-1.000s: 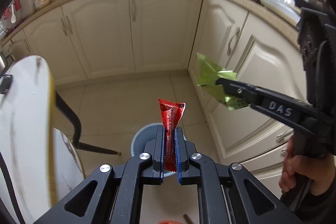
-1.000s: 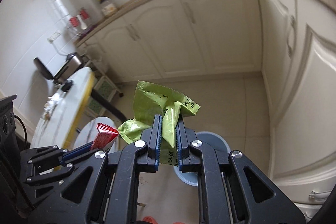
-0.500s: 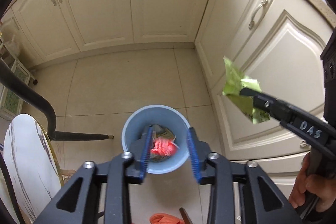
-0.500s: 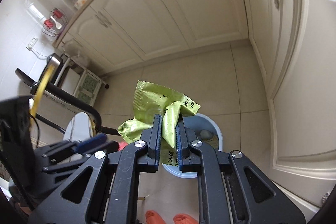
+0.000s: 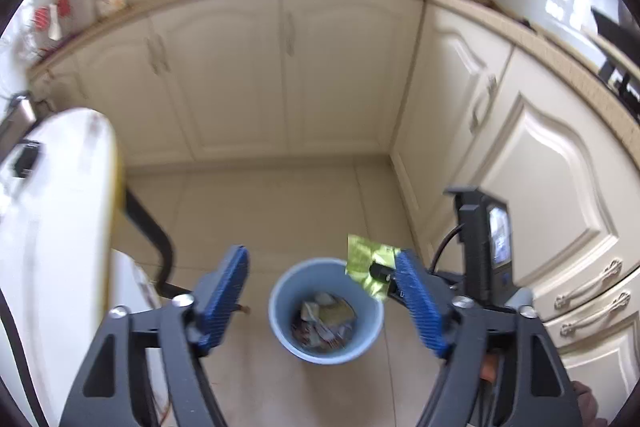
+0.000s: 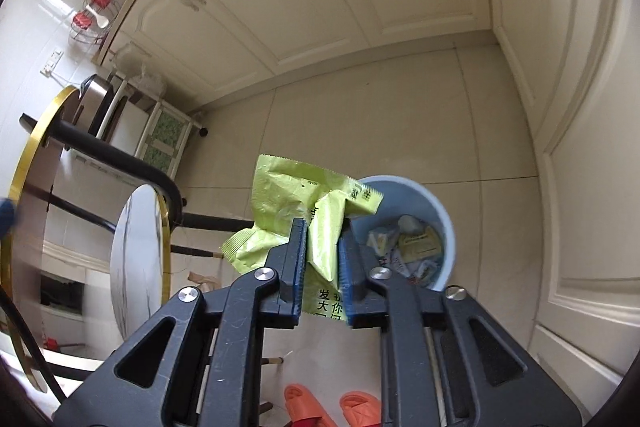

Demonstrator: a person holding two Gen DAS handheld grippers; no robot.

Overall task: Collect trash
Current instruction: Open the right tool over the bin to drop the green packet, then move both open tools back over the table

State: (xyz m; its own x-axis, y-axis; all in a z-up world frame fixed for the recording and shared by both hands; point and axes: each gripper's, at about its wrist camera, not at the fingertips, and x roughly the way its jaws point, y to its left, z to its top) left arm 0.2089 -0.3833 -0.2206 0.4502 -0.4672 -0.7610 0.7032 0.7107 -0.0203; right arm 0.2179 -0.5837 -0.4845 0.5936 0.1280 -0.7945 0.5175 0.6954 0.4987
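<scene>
The green wrapper (image 6: 308, 211) hangs between the right gripper's (image 6: 322, 263) jaws, which have just been opening yet seem to touch it, at the blue bin's (image 6: 446, 223) nine o'clock rim. The left gripper (image 5: 324, 301), jaws spread wide and empty after just opening, hovers over the bin, trash inside. Orange slippers (image 6: 332, 407) lie at six o'clock.
</scene>
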